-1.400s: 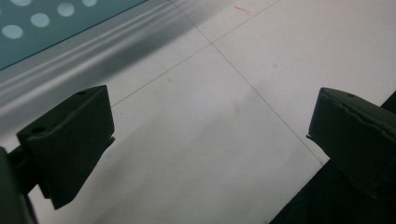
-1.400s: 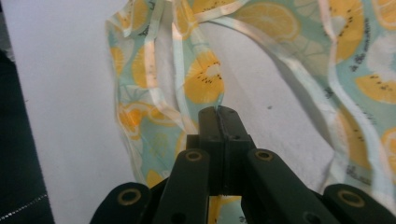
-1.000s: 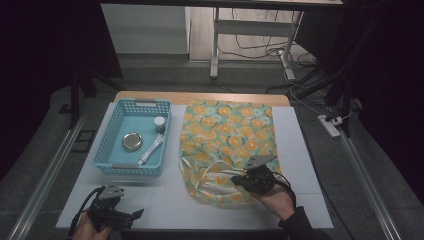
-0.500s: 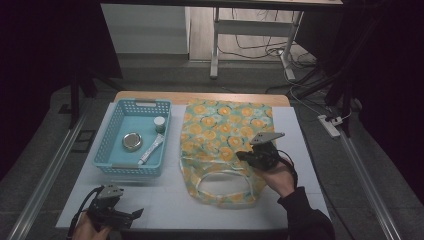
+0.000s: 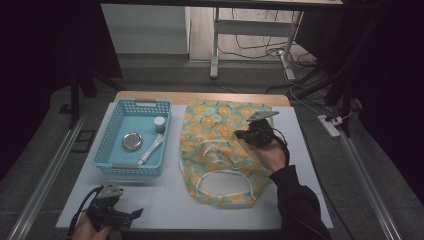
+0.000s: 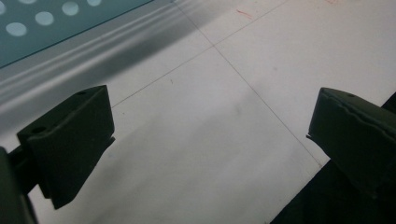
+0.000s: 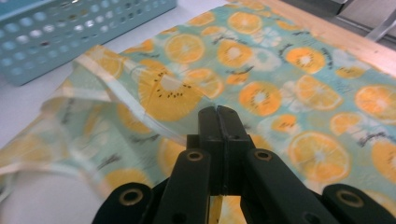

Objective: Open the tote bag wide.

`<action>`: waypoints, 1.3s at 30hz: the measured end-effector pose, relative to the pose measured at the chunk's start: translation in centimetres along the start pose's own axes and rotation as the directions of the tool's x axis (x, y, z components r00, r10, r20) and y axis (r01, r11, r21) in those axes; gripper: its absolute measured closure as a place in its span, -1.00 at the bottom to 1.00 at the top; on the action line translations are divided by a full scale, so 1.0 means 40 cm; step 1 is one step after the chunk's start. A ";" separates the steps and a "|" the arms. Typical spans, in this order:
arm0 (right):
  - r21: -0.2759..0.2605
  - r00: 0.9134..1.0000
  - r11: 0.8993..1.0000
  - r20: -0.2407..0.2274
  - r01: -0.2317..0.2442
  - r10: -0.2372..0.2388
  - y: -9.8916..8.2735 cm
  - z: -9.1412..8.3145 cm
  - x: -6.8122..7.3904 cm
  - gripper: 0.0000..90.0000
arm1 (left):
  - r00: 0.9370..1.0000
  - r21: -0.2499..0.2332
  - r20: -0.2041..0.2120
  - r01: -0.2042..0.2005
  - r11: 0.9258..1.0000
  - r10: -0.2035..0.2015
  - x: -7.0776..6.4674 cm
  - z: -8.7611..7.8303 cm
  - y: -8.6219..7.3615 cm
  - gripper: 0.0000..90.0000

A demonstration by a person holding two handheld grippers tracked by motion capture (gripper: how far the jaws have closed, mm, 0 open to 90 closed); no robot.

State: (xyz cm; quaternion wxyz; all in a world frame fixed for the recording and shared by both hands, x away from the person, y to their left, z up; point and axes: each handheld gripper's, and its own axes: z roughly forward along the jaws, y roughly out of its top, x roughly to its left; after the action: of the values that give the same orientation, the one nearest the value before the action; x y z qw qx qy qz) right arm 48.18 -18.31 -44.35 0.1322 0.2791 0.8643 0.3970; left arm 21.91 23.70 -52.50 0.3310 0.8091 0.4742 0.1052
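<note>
A cloth tote bag (image 5: 220,117) printed with orange slices lies flat in the middle of the white table, its mouth toward the near edge. My right gripper (image 5: 241,134) hovers over the bag's right half, and in the right gripper view it (image 7: 217,112) is shut on the bag's upper layer (image 7: 280,93). One pale handle strap (image 5: 210,148) is drawn up toward the jaws; the other handle loop (image 5: 222,175) lies on the table. My left gripper (image 5: 134,214) rests at the near left edge, and its own view shows it (image 6: 210,135) open above bare table.
A blue plastic basket (image 5: 150,106) stands left of the bag, holding a round metal tin (image 5: 132,141), a white tube (image 5: 151,150) and a small bottle (image 5: 159,124). The basket's wall (image 7: 70,32) is close to the bag's left side. A wooden strip (image 5: 200,96) borders the far edge.
My right gripper has moved toward the far side of the table and slightly up, dragging the bag's upper layer and strap with it; the mouth has spread. The left gripper has stayed put.
</note>
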 end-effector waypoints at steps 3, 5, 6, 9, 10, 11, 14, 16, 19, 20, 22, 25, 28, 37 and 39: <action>0.001 1.000 1.000 0.012 -0.004 0.004 0.012 0.020 -0.020 1.00 | 1.000 0.001 0.000 0.000 1.000 0.000 0.000 0.000 0.000 -0.98; 0.002 1.000 1.000 0.019 -0.004 0.004 0.017 0.035 -0.031 1.00 | 1.000 0.001 -0.001 0.000 1.000 0.000 0.000 0.000 0.000 -0.98; 0.005 1.000 1.000 0.024 -0.006 0.006 0.019 0.043 -0.036 1.00 | 1.000 0.002 -0.001 0.001 1.000 -0.001 0.000 0.001 0.000 -0.98; 0.021 0.999 1.000 0.040 -0.007 0.006 0.021 0.073 -0.059 1.00 | 1.000 0.002 -0.001 0.001 1.000 -0.001 0.000 0.001 0.000 -0.98; 0.021 0.999 1.000 0.040 -0.007 0.006 0.021 0.073 -0.059 1.00 | 1.000 0.002 0.000 0.001 1.000 -0.001 0.000 0.001 0.000 -0.98; 0.025 0.999 1.000 0.044 -0.008 0.007 0.020 0.079 -0.062 1.00 | 1.000 0.002 0.000 0.001 1.000 -0.001 0.001 0.000 0.000 -0.98; 0.046 0.999 0.999 0.049 -0.020 0.018 0.009 0.109 -0.088 0.99 | 1.000 0.001 0.000 0.001 1.000 -0.001 0.000 0.000 0.000 -0.98; 0.054 0.998 0.998 0.057 -0.025 0.022 0.005 0.116 -0.094 0.99 | 1.000 0.001 0.000 0.001 1.000 -0.001 0.000 0.000 0.000 -0.98; 0.072 0.997 0.997 0.071 -0.035 0.030 -0.009 0.136 -0.113 0.99 | 1.000 0.002 0.000 0.001 1.000 -0.001 0.001 0.001 0.000 -0.98; 0.079 0.997 0.996 0.074 -0.041 0.035 -0.014 0.143 -0.118 0.99 | 1.000 0.002 0.000 0.001 1.000 -0.001 0.001 0.001 0.000 -0.98; 0.092 0.996 0.995 0.078 -0.048 0.040 -0.025 0.155 -0.126 0.99 | 1.000 0.002 0.001 0.001 1.000 -0.001 0.001 0.001 0.000 -0.98; 0.124 0.996 0.991 0.082 -0.050 0.040 -0.042 0.175 -0.130 0.99 | 1.000 0.003 0.000 -0.001 1.000 0.001 0.000 0.001 0.000 -0.98; 0.162 0.996 0.985 0.084 -0.053 0.040 -0.058 0.194 -0.134 0.98 | 1.000 0.004 0.000 -0.005 1.000 0.005 -0.001 0.001 0.000 -0.98; 0.129 0.993 0.988 0.094 -0.078 0.066 -0.059 0.179 -0.143 0.50 | 1.000 0.002 0.000 -0.008 1.000 0.008 -0.002 0.000 0.000 -0.98; 0.108 0.992 0.989 0.086 -0.096 0.087 -0.054 0.166 -0.145 0.37 | 1.000 0.003 -0.001 -0.009 1.000 0.009 -0.002 0.000 0.000 -0.98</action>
State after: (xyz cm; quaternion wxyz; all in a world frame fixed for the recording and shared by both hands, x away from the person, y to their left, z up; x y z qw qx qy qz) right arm 55.06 -18.79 -50.28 0.1326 0.3414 0.8655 0.3418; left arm 21.86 23.62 -52.48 0.3291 0.8115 0.4710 0.1065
